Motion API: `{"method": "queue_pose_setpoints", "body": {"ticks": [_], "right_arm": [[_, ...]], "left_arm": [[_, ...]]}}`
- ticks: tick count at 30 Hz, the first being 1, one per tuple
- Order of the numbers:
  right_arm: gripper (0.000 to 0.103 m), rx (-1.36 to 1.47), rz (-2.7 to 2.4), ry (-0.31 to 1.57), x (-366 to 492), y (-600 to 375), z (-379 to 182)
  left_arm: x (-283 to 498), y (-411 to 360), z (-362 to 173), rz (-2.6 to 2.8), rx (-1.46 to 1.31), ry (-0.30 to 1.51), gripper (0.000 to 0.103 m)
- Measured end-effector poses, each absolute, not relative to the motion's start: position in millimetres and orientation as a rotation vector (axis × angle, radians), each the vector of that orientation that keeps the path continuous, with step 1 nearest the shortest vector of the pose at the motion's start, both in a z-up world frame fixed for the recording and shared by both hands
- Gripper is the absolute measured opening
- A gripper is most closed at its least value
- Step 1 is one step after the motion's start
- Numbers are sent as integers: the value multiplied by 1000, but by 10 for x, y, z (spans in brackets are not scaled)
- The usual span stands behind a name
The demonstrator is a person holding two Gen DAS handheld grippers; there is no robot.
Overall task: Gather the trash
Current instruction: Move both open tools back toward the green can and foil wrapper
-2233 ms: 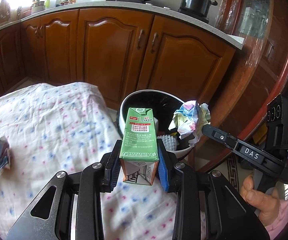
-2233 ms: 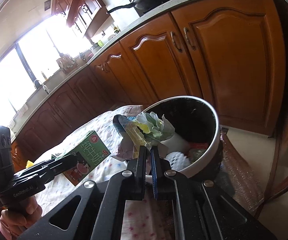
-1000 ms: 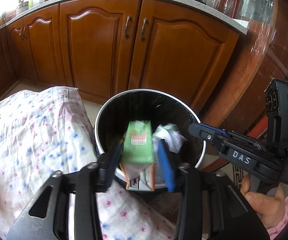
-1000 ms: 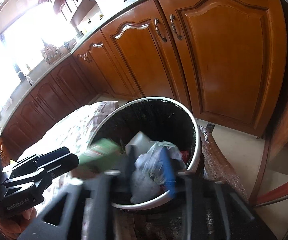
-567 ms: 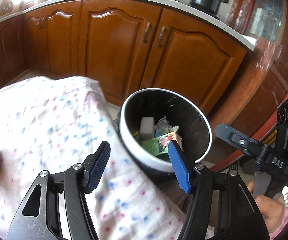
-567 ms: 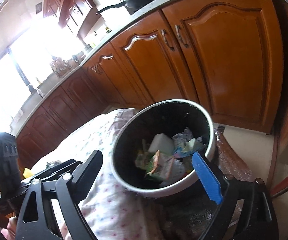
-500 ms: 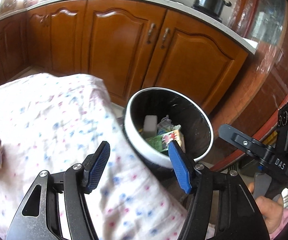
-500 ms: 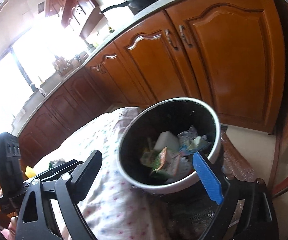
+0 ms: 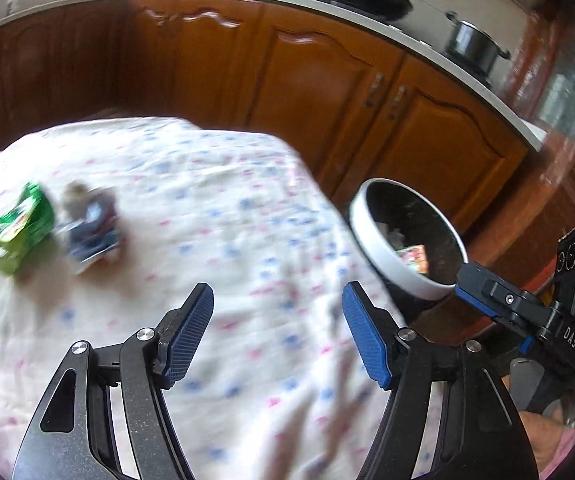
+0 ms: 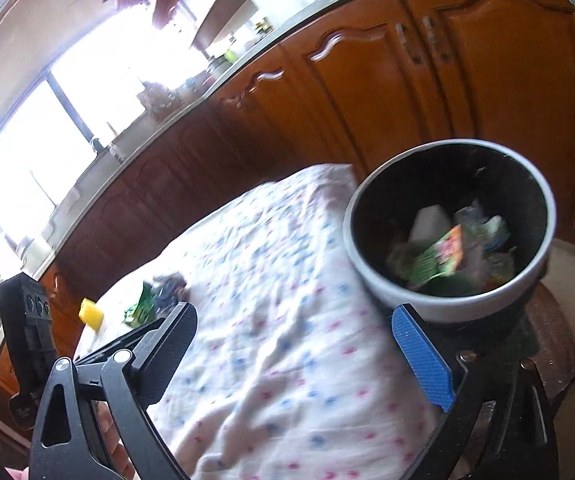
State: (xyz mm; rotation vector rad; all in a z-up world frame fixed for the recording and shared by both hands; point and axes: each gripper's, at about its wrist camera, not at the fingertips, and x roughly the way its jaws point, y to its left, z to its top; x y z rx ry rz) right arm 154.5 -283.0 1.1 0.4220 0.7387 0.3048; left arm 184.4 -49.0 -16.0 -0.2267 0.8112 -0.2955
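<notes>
Both grippers hung with jaws wide and empty. The left gripper pointed toward the green packet and crumpled wrapper on the cloth, far from the bin; the right gripper stood nearer that bin.

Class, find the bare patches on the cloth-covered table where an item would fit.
The cloth is bare between the green packet, the crumpled wrapper and the bin, and in front of both claws. It is crowded at those two scraps.
</notes>
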Motion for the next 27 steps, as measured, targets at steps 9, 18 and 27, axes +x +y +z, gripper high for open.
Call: {"method": "queue_pose_setpoints", "body": {"ticks": [9,18,27], "right_arm": [[101,322,390,730,1505,-2244,-50],[101,340,472,802,1661,-1800,-177],[101,360,498,850,1872,-1532,-227]], "left_arm": [[1629,228,-278,-174,-290,809,68],[1590,859,-355,-68,-357,807,68],[1720,1261,-387,9,-387,800,70]]}}
